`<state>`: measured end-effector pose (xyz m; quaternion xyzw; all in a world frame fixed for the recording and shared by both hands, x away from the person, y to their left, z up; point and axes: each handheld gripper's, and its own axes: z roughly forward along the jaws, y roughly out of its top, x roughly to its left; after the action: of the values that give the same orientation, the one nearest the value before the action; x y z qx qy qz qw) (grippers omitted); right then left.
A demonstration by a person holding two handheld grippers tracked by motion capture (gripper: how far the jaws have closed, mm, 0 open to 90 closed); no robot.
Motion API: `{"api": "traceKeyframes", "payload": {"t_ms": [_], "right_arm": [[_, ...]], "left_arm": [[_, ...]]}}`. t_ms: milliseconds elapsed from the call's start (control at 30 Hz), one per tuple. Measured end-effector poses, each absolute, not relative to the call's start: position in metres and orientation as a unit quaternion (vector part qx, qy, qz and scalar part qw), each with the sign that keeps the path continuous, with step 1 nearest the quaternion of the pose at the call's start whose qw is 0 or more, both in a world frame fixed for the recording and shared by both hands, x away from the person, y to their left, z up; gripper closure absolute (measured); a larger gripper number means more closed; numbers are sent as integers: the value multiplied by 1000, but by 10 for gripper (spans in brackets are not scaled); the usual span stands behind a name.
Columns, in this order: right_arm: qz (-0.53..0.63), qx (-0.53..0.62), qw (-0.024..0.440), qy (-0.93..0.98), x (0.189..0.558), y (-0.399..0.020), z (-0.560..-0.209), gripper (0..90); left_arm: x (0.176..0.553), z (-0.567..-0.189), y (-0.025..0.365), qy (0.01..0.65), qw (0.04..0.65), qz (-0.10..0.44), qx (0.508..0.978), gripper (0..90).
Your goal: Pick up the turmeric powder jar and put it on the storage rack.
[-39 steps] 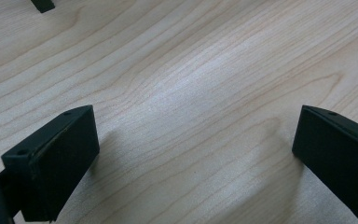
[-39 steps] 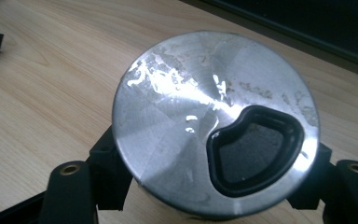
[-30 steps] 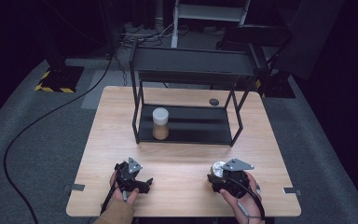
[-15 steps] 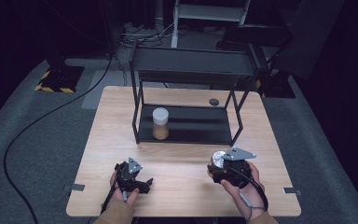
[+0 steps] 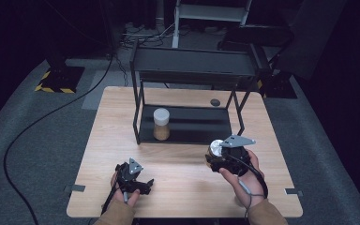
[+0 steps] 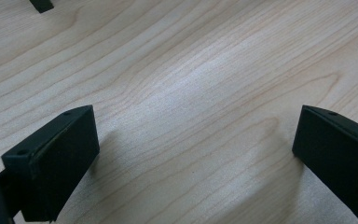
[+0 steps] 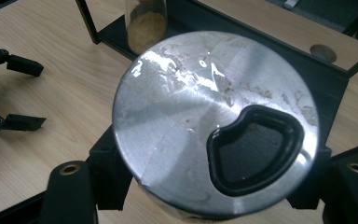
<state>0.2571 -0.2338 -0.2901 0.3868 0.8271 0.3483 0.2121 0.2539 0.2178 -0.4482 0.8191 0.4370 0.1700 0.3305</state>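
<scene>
Silver-lidded can (image 7: 214, 126) (black-rimmed opening), lid scuffed.

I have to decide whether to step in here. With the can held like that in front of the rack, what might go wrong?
1. The right gripper holds the silver-lidded can by its sides only; a weak grip might let it slip onto the table.
2. The black rack has a low top shelf and thin legs, so the can may clip them going in.
3. The jar of brown powder stands on the lower shelf and might get knocked.
</scene>
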Motion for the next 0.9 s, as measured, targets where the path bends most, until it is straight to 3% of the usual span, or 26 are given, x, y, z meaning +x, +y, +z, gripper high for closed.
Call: {"api": "traceKeyframes", "payload": {"t_ms": [900], "right_arm": [[350, 365, 216, 835, 308, -203, -274, 315]], "left_arm": [[254, -448, 218, 437, 331, 169, 819, 3]]}}
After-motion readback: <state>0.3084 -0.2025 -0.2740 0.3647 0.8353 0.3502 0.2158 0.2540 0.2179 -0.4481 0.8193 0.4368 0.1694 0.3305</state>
